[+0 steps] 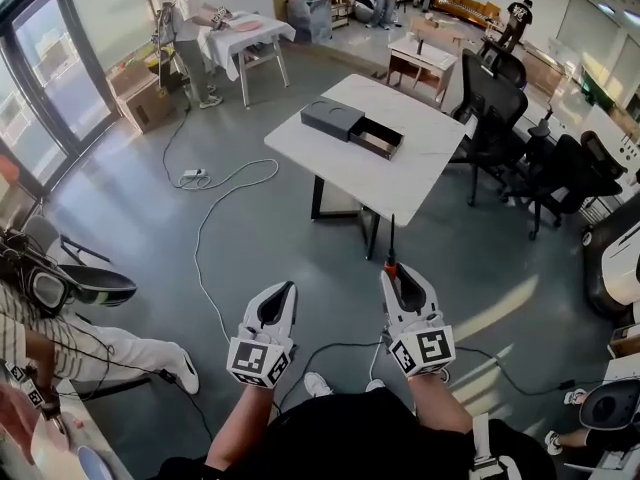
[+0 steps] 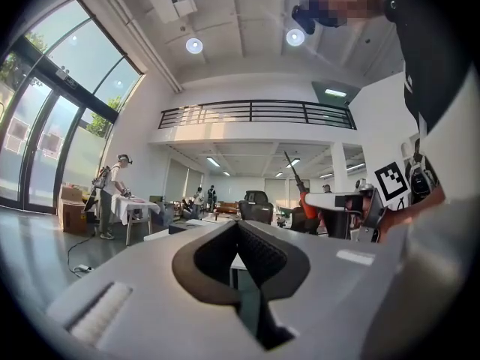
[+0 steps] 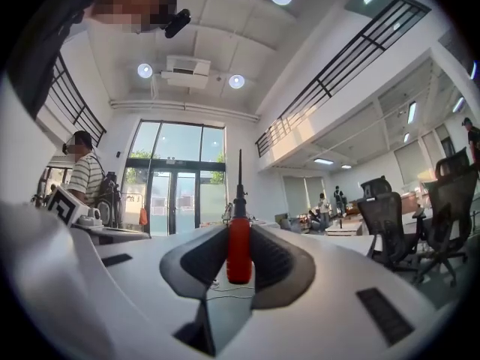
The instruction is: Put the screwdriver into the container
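Note:
In the head view a white table [image 1: 400, 183] stands ahead, across open floor. On it lies a dark grey box-shaped container [image 1: 333, 118] with its drawer [image 1: 380, 139] pulled out to the right. My right gripper [image 1: 397, 276] is held level in front of me. It is shut on the red handle of a screwdriver [image 1: 391, 251], whose black shaft points toward the table. The right gripper view shows the red handle [image 3: 238, 252] pinched between the pads. My left gripper [image 1: 277, 306] is beside it with its jaws together and nothing in them.
Black office chairs [image 1: 500, 118] crowd the table's right side. A white cable and power strip [image 1: 195, 175] run over the floor at the left. A seated person [image 1: 60, 318] is close at my left. Another person [image 1: 188, 28] stands at a far table.

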`<state>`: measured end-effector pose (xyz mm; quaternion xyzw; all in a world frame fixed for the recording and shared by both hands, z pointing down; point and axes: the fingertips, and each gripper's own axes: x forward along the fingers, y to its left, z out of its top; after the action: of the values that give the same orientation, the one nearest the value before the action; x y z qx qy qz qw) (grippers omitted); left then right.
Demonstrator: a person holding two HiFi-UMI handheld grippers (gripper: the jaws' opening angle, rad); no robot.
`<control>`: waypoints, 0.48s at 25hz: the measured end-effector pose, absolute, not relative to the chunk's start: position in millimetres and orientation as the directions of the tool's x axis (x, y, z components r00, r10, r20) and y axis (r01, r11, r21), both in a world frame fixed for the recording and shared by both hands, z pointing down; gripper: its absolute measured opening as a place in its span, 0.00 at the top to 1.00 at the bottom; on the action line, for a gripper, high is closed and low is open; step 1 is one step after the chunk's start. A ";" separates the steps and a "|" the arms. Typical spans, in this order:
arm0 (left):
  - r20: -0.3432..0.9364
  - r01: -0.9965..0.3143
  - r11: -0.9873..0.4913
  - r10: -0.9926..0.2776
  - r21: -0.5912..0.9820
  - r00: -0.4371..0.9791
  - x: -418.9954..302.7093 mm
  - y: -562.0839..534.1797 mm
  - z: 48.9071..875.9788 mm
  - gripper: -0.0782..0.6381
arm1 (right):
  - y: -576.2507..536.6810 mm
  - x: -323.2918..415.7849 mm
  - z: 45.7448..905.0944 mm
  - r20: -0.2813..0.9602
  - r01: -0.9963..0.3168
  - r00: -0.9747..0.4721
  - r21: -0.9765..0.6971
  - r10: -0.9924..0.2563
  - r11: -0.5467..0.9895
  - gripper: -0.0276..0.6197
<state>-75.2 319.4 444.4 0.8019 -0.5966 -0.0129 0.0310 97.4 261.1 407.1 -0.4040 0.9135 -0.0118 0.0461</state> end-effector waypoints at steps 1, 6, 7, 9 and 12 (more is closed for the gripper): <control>0.013 -0.953 -0.294 -0.955 0.065 0.296 -77.0 317.1 444.0 0.88 | 259.8 97.0 406.4 -0.079 -0.743 -0.661 -0.066 -0.746 0.666 0.81; 0.010 -0.937 -0.344 -0.938 0.056 0.345 -93.6 316.0 444.9 0.88 | 262.0 83.3 405.7 -0.081 -0.781 -0.616 -0.066 -0.784 0.621 0.81; 0.015 -0.935 -0.350 -0.936 0.056 0.351 -97.2 316.6 445.9 0.88 | 263.2 78.8 405.4 -0.080 -0.783 -0.615 -0.063 -0.785 0.619 0.81; 0.023 -0.931 -0.360 -0.932 0.063 0.361 -99.9 314.5 448.4 0.88 | 263.1 75.1 406.7 -0.072 -0.785 -0.612 -0.061 -0.788 0.616 0.81; 0.027 -0.928 -0.363 -0.930 0.084 0.366 -101.7 307.1 454.9 0.88 | 258.1 72.1 409.6 -0.062 -0.785 -0.614 -0.058 -0.787 0.617 0.81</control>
<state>-101.7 307.1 454.9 0.8254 -0.5629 -0.0123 0.0422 72.1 258.1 409.6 -0.4376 0.8981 -0.0127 0.0405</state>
